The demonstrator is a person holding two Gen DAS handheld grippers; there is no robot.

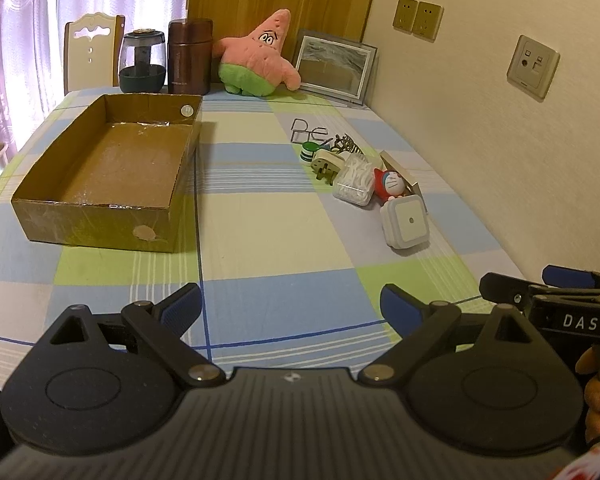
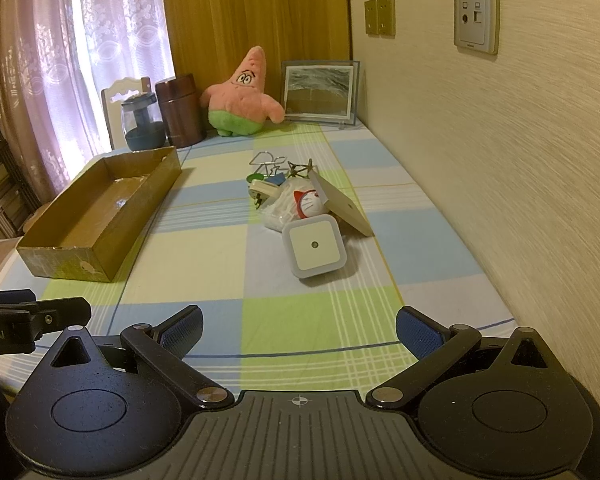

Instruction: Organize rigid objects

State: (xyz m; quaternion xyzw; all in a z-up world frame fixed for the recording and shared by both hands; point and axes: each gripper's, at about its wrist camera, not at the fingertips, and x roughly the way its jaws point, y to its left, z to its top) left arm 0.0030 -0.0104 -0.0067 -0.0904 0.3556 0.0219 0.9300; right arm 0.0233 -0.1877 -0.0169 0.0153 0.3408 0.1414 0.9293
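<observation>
An empty cardboard box [image 1: 112, 168] [image 2: 100, 212] lies on the left of the checked tablecloth. To its right is a pile of small rigid items: a white square night light [image 1: 406, 222] [image 2: 314, 246], a Doraemon figure [image 1: 390, 186] [image 2: 308, 202], a clear plastic case [image 1: 354, 180], a white plug adapter [image 1: 326, 162] [image 2: 262, 192], a green-capped piece [image 1: 309, 151], a cream card [image 2: 340, 204] and metal wire puzzles [image 1: 312, 134] [image 2: 278, 166]. My left gripper [image 1: 291, 304] hangs open over the near table, empty. My right gripper [image 2: 299, 330] is open and empty too, short of the night light.
At the table's far end stand a pink star plush [image 1: 260, 56] [image 2: 242, 96], a brown flask [image 1: 190, 56], a dark-based jar [image 1: 142, 62] and a framed picture [image 1: 334, 66]. The wall with sockets [image 2: 476, 18] runs along the right edge. A chair [image 1: 94, 46] stands behind.
</observation>
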